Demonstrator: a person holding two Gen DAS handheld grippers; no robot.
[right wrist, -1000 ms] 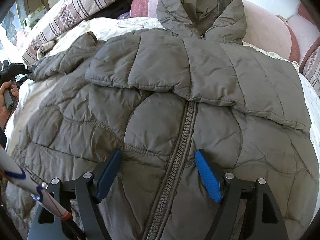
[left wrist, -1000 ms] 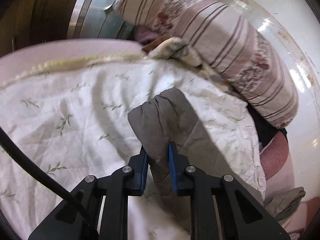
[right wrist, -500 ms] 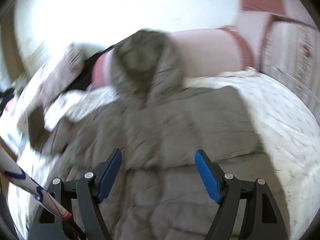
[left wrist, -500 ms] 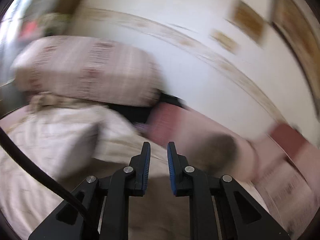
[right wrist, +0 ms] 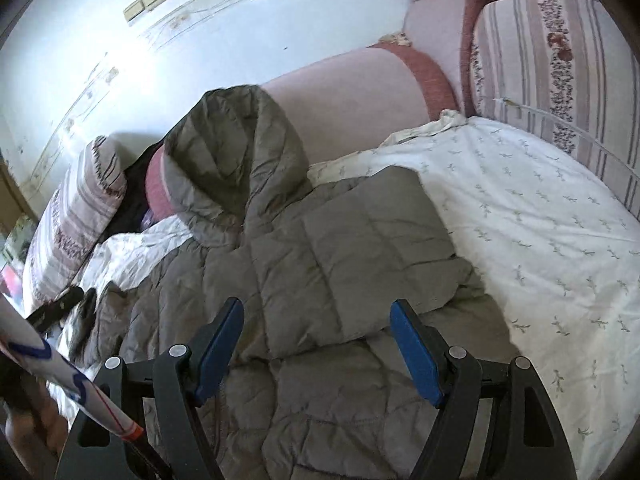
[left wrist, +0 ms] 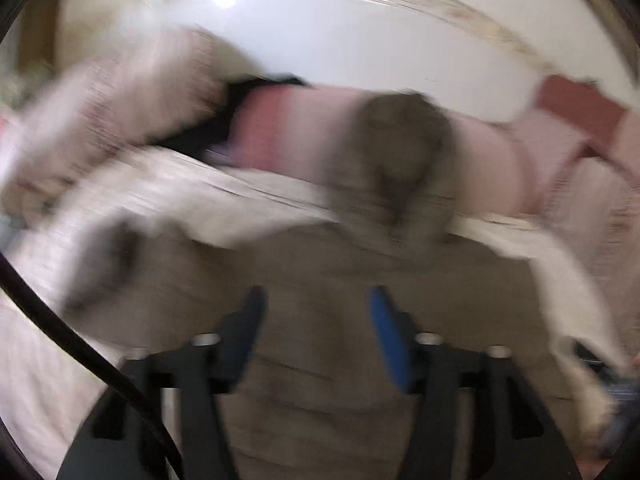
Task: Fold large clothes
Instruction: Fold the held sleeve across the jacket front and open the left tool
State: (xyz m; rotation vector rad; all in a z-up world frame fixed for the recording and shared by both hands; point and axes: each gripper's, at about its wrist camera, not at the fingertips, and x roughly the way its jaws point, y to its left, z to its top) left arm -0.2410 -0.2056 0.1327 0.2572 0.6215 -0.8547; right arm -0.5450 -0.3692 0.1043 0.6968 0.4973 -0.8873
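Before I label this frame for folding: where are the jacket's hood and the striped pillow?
hood [right wrist: 236, 148]: right wrist view, on its quilted outer shell.
striped pillow [right wrist: 74, 224]: right wrist view, on its striped face.

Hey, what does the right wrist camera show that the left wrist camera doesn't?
Only the right wrist view: the right gripper, open above the grey puffer jacket, a sleeve folded across the jacket's chest, and the sprig print on the white sheet, all sharp.

Only the left wrist view: the left gripper, its jaws just opened with nothing pressed between them, and a black cable. This view is motion-blurred.

Both: the jacket with its hood against a pink bolster, the sheet, a striped pillow.
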